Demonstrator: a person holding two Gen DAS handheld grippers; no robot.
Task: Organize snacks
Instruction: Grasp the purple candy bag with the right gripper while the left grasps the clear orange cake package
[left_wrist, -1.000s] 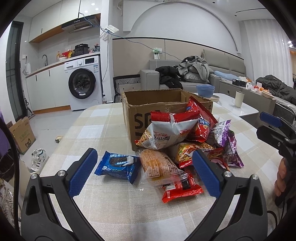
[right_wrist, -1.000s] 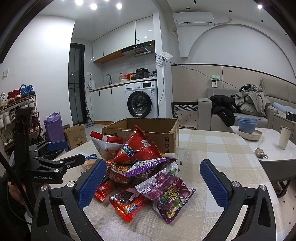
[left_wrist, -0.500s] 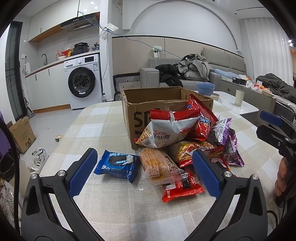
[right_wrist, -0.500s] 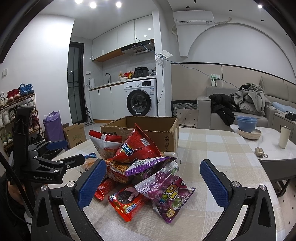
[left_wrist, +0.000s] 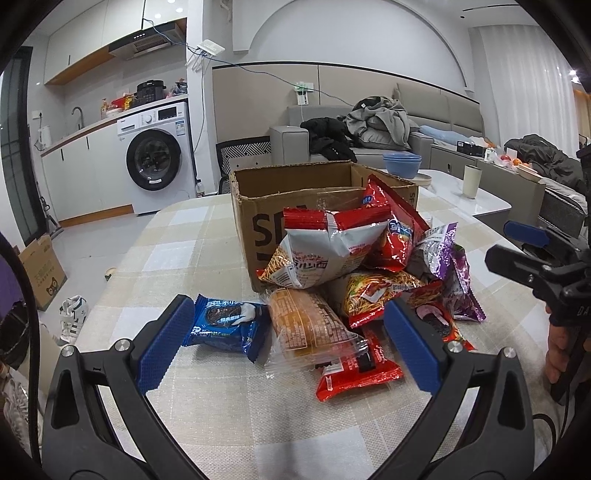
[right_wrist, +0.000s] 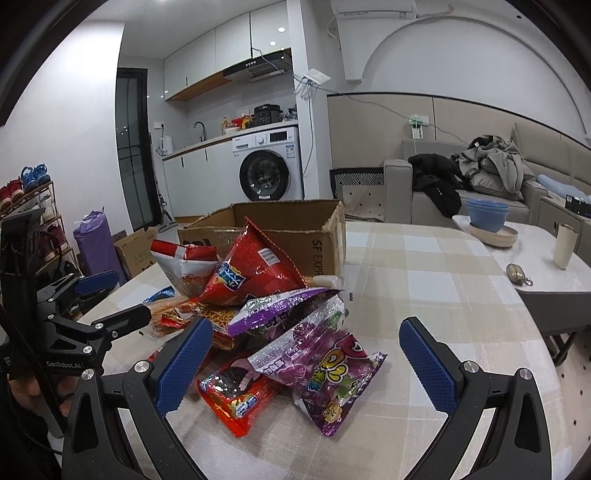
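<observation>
Over the last second we have eased both tools a little closer to the pile, which sits larger in both views; nothing has been picked up, so the sorting has yet to start. Our left gripper (left_wrist: 290, 341) has its jaws wide apart, framing the blue cookie pack (left_wrist: 225, 326) and the clear-wrapped bread (left_wrist: 306, 325). The snacks lie heaped against the open box (left_wrist: 314, 192), which looks empty from here. Our right gripper (right_wrist: 304, 363), jaws likewise apart, faces the purple bag (right_wrist: 328, 365). The table (left_wrist: 177, 251) wears a beige checked cloth; behind stand a washer (left_wrist: 157, 162) and sofa (left_wrist: 369, 136).
</observation>
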